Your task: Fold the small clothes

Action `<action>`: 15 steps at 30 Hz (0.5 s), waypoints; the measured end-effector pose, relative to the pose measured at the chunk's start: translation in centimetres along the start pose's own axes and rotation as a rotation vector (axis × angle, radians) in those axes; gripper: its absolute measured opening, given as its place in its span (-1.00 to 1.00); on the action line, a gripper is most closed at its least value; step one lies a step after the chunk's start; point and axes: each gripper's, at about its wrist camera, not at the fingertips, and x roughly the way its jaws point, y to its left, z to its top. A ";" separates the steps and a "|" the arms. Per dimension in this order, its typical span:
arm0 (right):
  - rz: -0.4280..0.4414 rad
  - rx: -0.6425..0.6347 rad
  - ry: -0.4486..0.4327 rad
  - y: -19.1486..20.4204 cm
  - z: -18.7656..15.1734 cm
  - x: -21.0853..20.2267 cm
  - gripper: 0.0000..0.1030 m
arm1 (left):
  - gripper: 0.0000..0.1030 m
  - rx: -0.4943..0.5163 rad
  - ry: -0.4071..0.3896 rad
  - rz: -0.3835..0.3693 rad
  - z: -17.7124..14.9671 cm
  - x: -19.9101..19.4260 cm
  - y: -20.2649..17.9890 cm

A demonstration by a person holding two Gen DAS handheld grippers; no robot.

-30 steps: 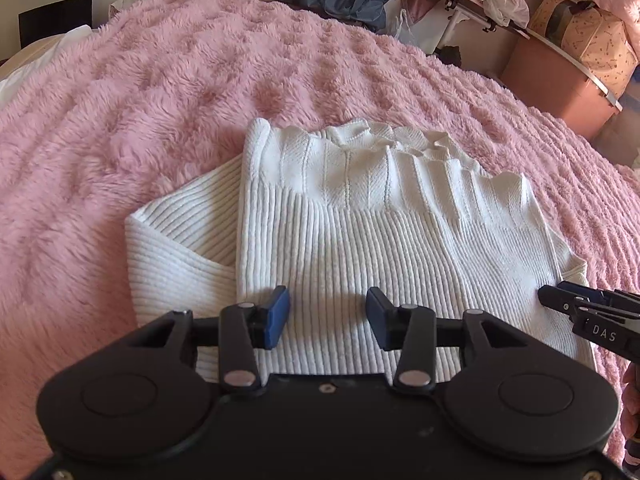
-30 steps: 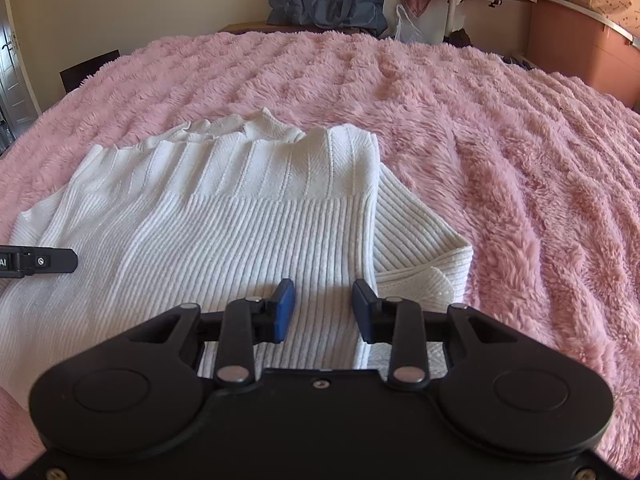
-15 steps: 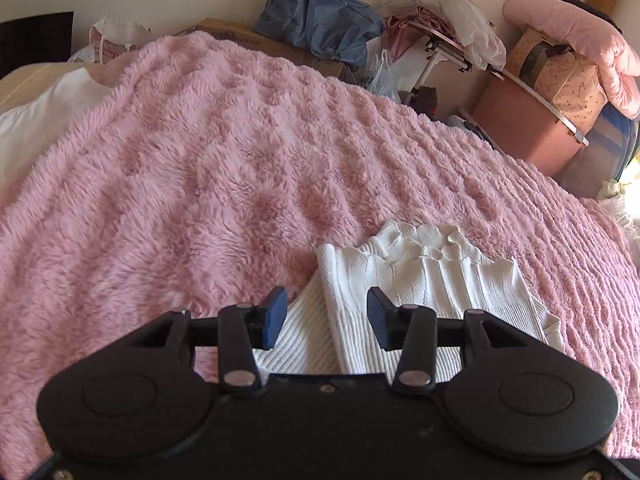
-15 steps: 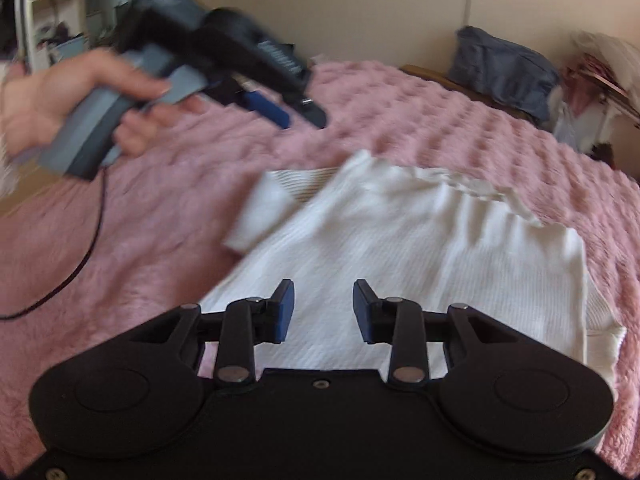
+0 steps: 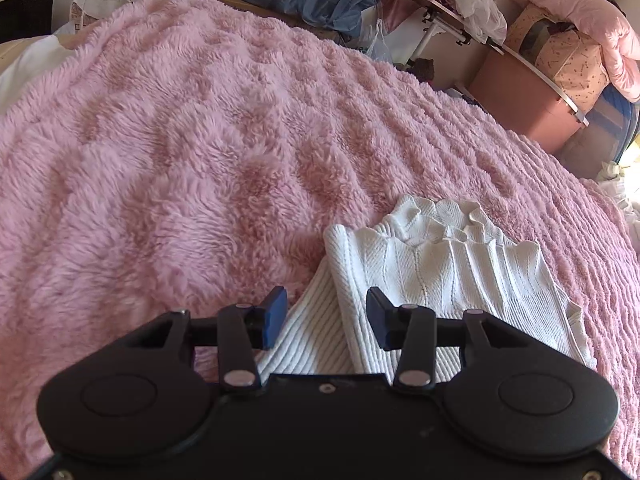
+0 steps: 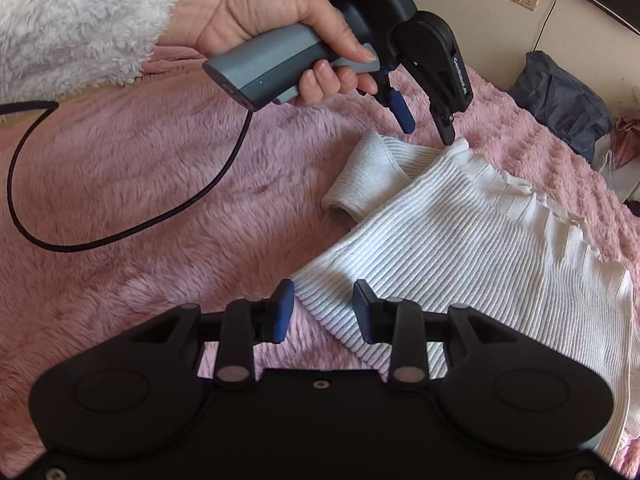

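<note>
The left claw (image 5: 326, 318) stands with its jaws apart and nothing pinched, low in the left wrist view, its blue pads straddling the spot where the short sleeve (image 5: 310, 332) slips under the body of the white ribbed top (image 5: 444, 276); seen from the right wrist camera, the same left claw (image 6: 426, 126) hangs at the upper centre of the frame, one tip just at the shoulder corner, though whether it touches the knit cannot be told. The right claw (image 6: 323, 310) is likewise open and empty, at the lower centre of its view, hovering over the hem corner of the top. The top lies flat on the pink fluffy blanket (image 5: 168, 160) covering the bed, its frilled neck toward the right of the right wrist view, one sleeve sticking out at the upper middle. A hand (image 6: 264, 12) in a fleecy white sleeve grips the left handle, its black cable (image 6: 120, 236) looping across the blanket. By my reading the step is taking hold of the near long edge, shoulder and hem together; next each claw should drop onto its corner, close on the knit, and carry that side over
</note>
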 end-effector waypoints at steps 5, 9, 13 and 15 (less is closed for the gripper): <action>-0.038 -0.070 -0.021 1.2 0.2 0.3 -0.34 | -0.12 -0.030 0.021 -0.026 0.4 1.4 0.1; -0.028 -0.081 -0.011 1.2 0.4 0.3 -0.34 | -0.09 0.000 0.037 0.027 0.7 2.4 0.1; -0.022 -0.089 -0.007 1.0 0.3 0.3 -0.33 | -0.10 -0.009 0.053 -0.001 0.9 2.9 0.6; -0.016 -0.080 -0.001 0.9 0.2 0.6 -0.33 | -0.13 -0.031 0.074 -0.048 1.0 3.2 0.7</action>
